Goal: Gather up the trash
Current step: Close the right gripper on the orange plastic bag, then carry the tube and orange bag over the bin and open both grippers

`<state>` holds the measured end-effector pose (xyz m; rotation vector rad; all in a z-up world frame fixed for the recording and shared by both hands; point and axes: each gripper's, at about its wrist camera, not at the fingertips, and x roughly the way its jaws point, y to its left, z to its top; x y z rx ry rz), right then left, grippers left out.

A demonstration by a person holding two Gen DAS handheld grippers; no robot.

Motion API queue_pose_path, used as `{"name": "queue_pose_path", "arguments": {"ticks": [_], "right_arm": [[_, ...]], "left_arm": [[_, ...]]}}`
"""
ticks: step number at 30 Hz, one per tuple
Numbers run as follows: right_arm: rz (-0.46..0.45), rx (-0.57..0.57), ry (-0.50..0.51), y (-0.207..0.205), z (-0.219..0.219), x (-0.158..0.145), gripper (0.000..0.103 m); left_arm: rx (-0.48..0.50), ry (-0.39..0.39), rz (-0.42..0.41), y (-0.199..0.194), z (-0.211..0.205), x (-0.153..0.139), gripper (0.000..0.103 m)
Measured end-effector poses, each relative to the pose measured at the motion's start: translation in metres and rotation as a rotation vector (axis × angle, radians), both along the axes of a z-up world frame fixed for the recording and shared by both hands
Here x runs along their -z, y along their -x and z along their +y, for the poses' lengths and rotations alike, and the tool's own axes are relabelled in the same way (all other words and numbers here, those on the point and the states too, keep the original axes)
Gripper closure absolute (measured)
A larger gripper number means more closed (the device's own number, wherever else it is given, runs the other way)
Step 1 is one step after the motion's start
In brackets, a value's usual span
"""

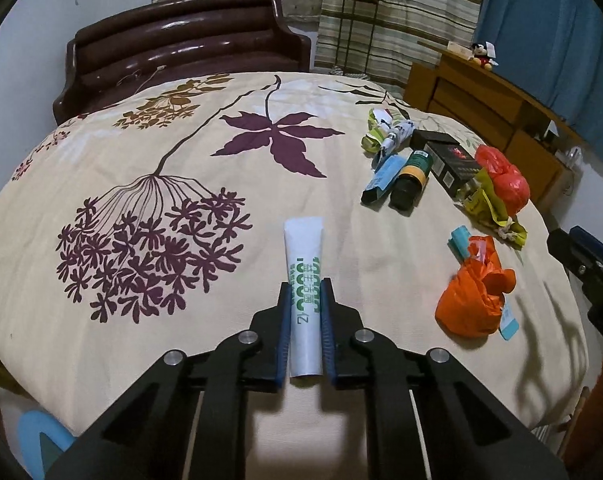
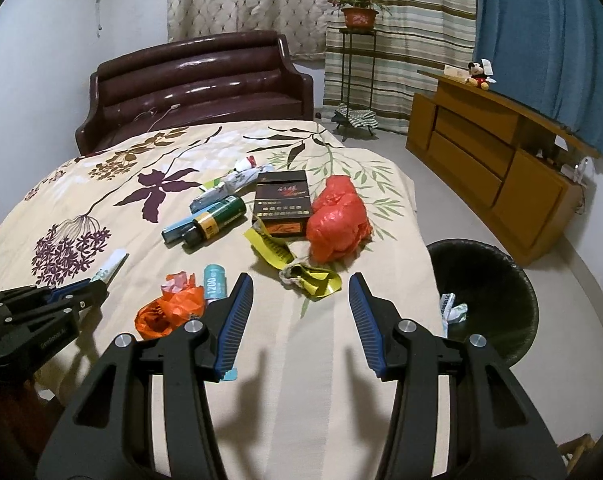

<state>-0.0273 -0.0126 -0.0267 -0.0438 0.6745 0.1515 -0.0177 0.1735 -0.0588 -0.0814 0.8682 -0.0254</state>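
Note:
My left gripper [image 1: 305, 286] is shut on a white tube [image 1: 304, 264] with green print, held over the floral bedspread [image 1: 141, 152]; it also shows in the right wrist view [image 2: 108, 265]. My right gripper [image 2: 300, 280] is open and empty above the bed's near edge. Trash lies ahead of it: a yellow wrapper [image 2: 301, 272], an orange bag [image 2: 169, 308], a red bag [image 2: 337, 216], a dark box [image 2: 281, 204], a green bottle [image 2: 217, 220] and a blue packet [image 2: 177, 230]. A black bin [image 2: 489, 292] stands on the floor to the right of the bed.
A dark brown headboard [image 2: 197, 80] is at the far end of the bed. A wooden dresser [image 2: 493, 164] stands along the right wall. A plant stand [image 2: 357, 60] is by the curtains. Crumpled paper [image 2: 453, 308] lies in the bin.

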Motion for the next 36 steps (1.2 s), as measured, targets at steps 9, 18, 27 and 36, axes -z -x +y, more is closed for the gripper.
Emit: {"name": "queue_pose_path", "arguments": {"ticks": [9, 18, 27, 36], "right_arm": [[0.006, -0.044, -0.012, 0.003, 0.019, 0.000, 0.052], [0.027, -0.137, -0.003, 0.006, 0.056, 0.009, 0.046], [0.054, -0.177, 0.046, 0.006, 0.080, 0.020, 0.046], [0.031, -0.196, 0.111, 0.011, 0.092, 0.024, 0.060]], "left_arm": [[-0.020, -0.034, -0.041, 0.007, 0.015, -0.009, 0.088], [-0.081, -0.042, -0.060, 0.010, 0.047, -0.012, 0.088], [-0.113, -0.031, -0.062, 0.010, 0.066, -0.010, 0.088], [-0.118, -0.020, -0.057, 0.011, 0.069, -0.007, 0.088]]}}
